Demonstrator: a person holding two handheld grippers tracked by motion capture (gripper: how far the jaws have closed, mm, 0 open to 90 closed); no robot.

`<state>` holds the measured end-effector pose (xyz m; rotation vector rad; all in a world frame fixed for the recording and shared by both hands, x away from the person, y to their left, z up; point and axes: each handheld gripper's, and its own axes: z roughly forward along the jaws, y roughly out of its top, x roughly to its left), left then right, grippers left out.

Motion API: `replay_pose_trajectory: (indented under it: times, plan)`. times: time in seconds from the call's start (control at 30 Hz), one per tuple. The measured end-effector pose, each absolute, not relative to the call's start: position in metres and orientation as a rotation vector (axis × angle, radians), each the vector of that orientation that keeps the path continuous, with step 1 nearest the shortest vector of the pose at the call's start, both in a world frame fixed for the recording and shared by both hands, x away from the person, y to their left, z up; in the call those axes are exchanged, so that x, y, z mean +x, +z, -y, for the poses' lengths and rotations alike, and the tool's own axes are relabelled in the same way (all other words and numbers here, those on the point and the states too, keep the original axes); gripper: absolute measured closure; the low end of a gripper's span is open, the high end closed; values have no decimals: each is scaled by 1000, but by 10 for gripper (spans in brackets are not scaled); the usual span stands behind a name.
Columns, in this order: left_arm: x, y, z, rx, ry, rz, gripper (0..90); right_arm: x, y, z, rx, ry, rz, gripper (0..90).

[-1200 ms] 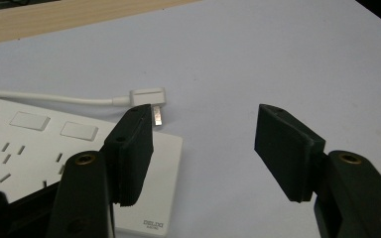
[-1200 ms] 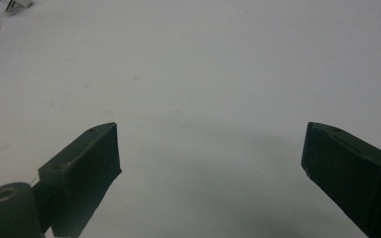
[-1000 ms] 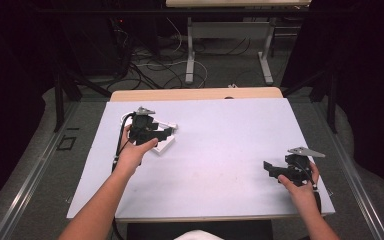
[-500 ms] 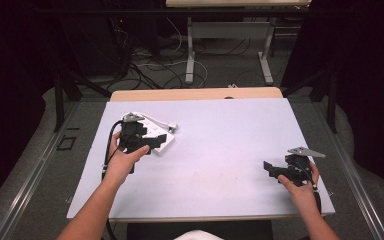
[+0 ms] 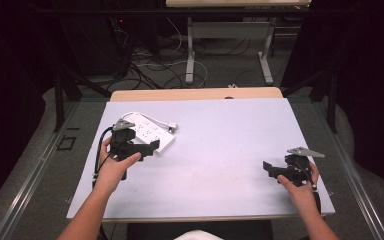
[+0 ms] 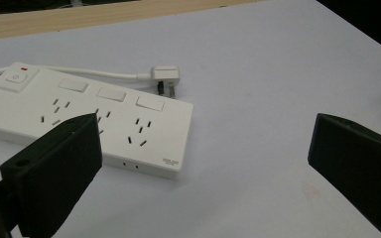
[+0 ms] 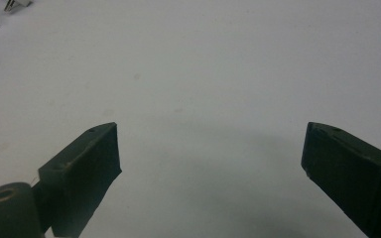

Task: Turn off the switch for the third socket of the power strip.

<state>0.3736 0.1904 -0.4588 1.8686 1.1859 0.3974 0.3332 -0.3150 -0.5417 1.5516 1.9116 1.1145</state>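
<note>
Lying flat near the table's (image 5: 220, 195) left side, a white power strip (image 5: 150, 134) is seen from the high view, with the left gripper (image 5: 152, 146) held just at its near edge. Its switch, sockets and loose plug (image 6: 166, 75) are made out in the left gripper view, where the jaws are spread wide with nothing between them; they have just been opening. A second ago the strip was covered by this gripper, which has since been drawn back. Well apart, at the right, the right gripper (image 5: 270, 170) is kept unmoved, jaws wide and empty over bare table.
</note>
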Motion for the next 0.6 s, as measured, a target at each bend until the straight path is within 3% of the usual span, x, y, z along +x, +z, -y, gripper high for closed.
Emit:
replay_pose_trajectory:
  times: [0.6]
  plan:
    - [354, -479, -227, 1808, 434, -1250, 3, 333, -541, 316, 1552, 1117, -1916, 77]
